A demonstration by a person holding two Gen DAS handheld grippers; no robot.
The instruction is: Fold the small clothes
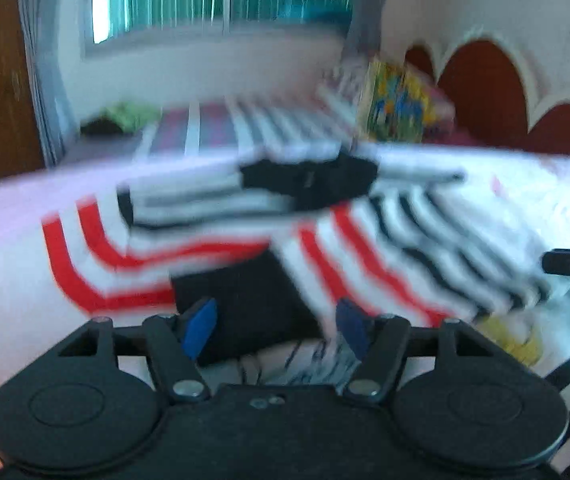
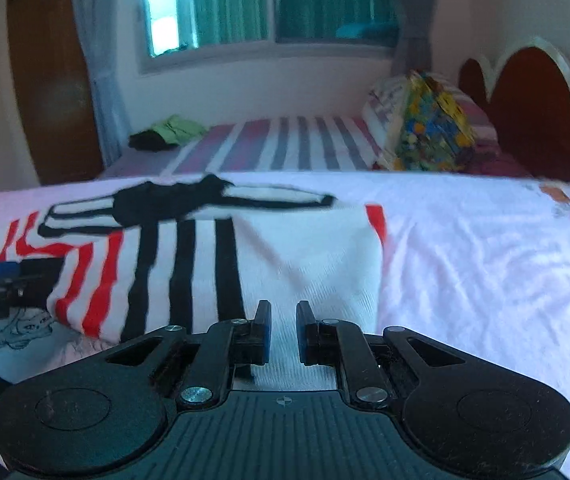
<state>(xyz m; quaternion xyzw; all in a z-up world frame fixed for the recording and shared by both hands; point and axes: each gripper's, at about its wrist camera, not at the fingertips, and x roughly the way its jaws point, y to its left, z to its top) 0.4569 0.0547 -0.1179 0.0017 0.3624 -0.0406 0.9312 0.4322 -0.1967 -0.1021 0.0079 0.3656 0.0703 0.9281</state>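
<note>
Risk: the striped garment [image 2: 189, 264] lies in loose layers on the bed [image 2: 485, 264]; a shallow pinch could take only the top layer and drag the fold askew.

Left gripper [image 1: 275, 326]: jaws apart, nothing between the pads, over the garment's dark patch and red stripes at its near edge.

Right gripper [image 2: 284, 332]: nearly closed with a narrow gap, grasping nothing; white cloth lies just ahead of it, black stripes to its left.
</note>
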